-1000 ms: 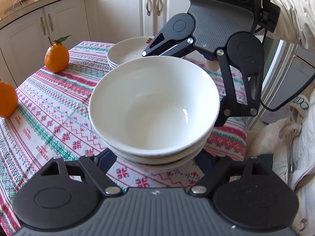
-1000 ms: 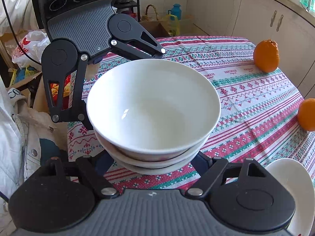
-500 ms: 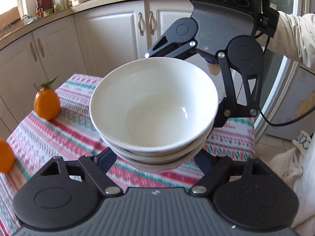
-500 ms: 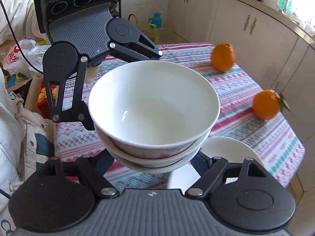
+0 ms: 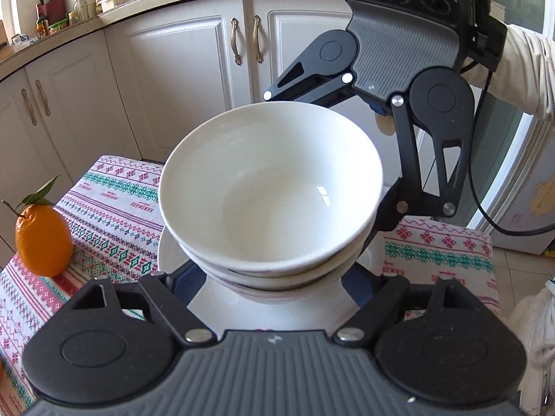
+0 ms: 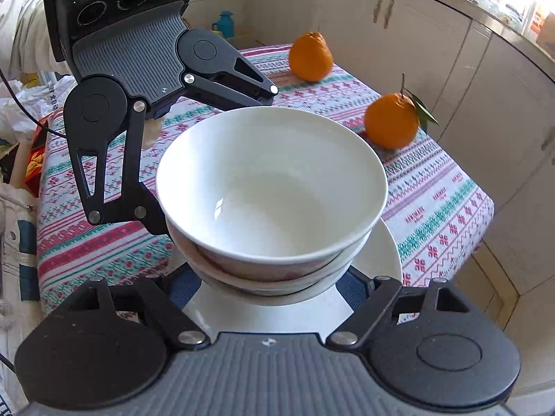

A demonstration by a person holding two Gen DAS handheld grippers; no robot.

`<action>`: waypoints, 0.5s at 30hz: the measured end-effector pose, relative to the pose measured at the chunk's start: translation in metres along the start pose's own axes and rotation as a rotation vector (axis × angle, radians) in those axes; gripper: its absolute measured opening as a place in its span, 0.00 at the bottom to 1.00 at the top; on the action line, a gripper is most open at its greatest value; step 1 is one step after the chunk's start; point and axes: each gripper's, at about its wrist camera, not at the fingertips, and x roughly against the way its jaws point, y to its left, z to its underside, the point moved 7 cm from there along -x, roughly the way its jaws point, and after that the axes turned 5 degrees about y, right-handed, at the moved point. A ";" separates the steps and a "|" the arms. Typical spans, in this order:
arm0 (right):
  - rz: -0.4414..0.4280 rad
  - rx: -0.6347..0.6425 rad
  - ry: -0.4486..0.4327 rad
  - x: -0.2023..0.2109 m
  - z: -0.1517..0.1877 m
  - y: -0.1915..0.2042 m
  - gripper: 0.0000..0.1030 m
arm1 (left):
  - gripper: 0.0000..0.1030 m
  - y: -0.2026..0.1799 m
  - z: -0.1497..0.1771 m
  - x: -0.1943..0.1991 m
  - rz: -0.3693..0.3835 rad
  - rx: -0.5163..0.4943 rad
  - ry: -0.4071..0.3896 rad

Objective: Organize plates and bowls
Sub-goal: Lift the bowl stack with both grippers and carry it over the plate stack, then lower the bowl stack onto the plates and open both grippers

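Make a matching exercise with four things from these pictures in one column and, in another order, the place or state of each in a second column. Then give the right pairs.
Things:
1. stack of bowls
2. plates
3. orange with a leaf
4. tablecloth

Places or states:
A. patterned, covers the table
B. held up between the left gripper and the right gripper
C. on the cloth, beside another orange
D. white, on the table below the bowls

Pairs: 1-B, 2-D, 3-C, 4-A
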 end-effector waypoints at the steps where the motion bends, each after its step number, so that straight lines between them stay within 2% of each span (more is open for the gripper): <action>1: -0.002 -0.008 0.000 -0.002 0.002 -0.003 0.85 | 0.81 0.001 -0.001 -0.004 0.002 0.003 0.005; 15: -0.008 -0.039 -0.005 -0.015 0.008 -0.013 0.84 | 0.81 0.008 -0.001 -0.015 -0.001 0.014 0.028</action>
